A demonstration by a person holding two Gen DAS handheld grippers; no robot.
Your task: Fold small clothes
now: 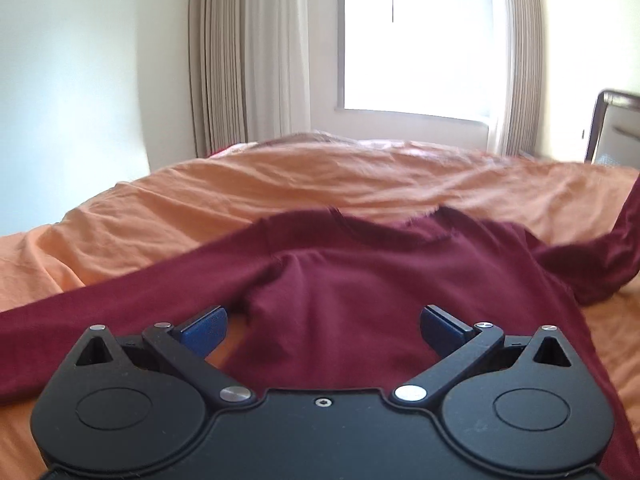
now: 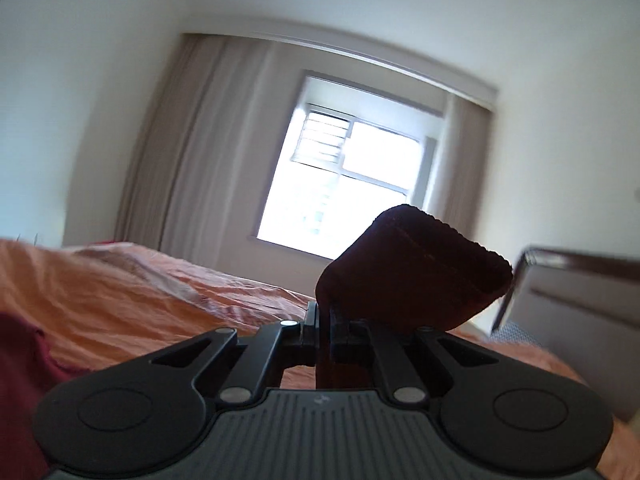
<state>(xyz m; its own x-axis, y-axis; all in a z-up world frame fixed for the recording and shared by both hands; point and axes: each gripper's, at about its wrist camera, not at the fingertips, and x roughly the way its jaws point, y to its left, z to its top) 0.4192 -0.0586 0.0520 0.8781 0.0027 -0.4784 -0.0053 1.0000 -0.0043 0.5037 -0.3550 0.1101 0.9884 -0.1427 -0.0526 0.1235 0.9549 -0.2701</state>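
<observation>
**A:** So, nearest first: what are the left gripper [image 1: 324, 326] and its fingers [image 1: 206, 330] doing?

**B:** Spread wide with nothing between the pads. The maroon shirt [image 1: 360, 300] lies right under and ahead of them at twelve o'clock, flat on the orange bed [image 1: 160, 208]. One long sleeve [image 1: 80, 312] trails off toward nine o'clock, and the collar sits farther out at twelve.

**A:** So the body runs away from the left hand, near hem to far collar?

**B:** That's my reading, with the sleeves crossing that axis from nine to three. The three o'clock side is rucked up and rises off the bed at the picture's edge.

**A:** And the right gripper [image 2: 324, 330]?

**B:** Clenched on cloth. In its own view a dark maroon sleeve end [image 2: 412, 272], hemmed at the edge, stands up out of the pinched fingers toward one o'clock, clear of the bed. The rest of the shirt shows only as a maroon patch at eight o'clock.

**A:** So the shirt's body lies to the left of what the right hand holds.

**B:** Yes, and I'd judge that's the relation that matters: the held sleeve has to travel toward nine o'clock, across the long axis, to land on the body. The left hand is nearer the body and free to pin it.

**A:** Beyond that?

**B:** Rumpled bed, then curtains [image 1: 248, 60] and a bright window [image 1: 416, 40] at twelve.
</observation>
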